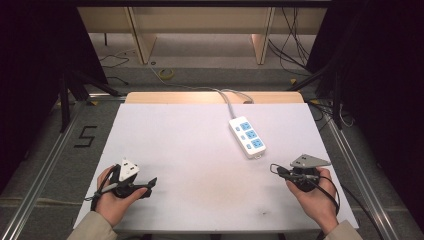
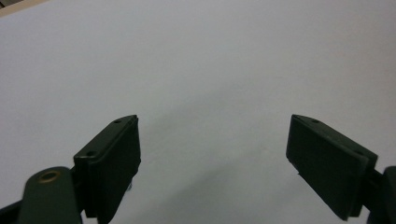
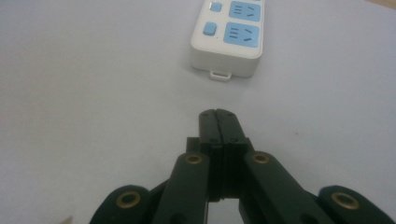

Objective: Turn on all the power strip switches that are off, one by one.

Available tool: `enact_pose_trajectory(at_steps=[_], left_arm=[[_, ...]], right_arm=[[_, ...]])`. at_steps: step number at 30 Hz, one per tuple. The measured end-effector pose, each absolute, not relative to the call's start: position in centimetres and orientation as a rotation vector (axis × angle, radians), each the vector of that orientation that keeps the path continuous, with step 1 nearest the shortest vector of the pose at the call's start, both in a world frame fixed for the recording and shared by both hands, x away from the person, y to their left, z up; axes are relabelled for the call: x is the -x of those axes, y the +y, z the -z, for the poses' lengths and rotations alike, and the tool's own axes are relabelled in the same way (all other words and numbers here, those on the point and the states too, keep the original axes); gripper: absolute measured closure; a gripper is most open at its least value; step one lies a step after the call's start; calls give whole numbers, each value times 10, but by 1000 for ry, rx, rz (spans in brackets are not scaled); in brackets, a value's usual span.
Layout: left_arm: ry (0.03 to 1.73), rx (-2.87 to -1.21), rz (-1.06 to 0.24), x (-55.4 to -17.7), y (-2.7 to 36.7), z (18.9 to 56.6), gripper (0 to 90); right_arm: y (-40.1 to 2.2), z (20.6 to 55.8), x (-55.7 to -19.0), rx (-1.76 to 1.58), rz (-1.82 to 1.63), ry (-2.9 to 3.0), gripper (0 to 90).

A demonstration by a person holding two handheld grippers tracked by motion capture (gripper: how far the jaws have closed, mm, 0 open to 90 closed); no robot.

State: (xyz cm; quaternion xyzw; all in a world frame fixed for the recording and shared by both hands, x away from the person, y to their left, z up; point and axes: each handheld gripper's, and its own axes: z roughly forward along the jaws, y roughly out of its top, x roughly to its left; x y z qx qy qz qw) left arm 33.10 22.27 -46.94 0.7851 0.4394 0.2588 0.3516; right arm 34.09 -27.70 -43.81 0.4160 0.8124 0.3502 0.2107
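The left tongs point(image 2: 212, 154) gape wide over bare tabletop point(image 1: 190, 145), holding nothing. Right of centre lies the strip point(image 1: 247, 136), apart from the right tongs point(image 3: 218, 122), which are pressed closed and empty. It looks rigid, light and smooth-sided; gripping across its narrow body seems safest, as its cable point(image 1: 226, 97) may drag.

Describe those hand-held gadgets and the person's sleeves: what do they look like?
Each gripper, left and right, has two flat black jaws on black linkages with brass-coloured rivets. A grey three-cornered plate tops each, and thin black cables trail off. The sleeves are beige.
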Motion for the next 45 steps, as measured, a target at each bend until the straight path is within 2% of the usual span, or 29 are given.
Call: enact_pose_trajectory(at_steps=[45], left_arm=[[1127, -2041, -671, -331, 221, 470, 180]], right_arm=[[-257, 417, -379, -1189, -920, 2306, 900]])
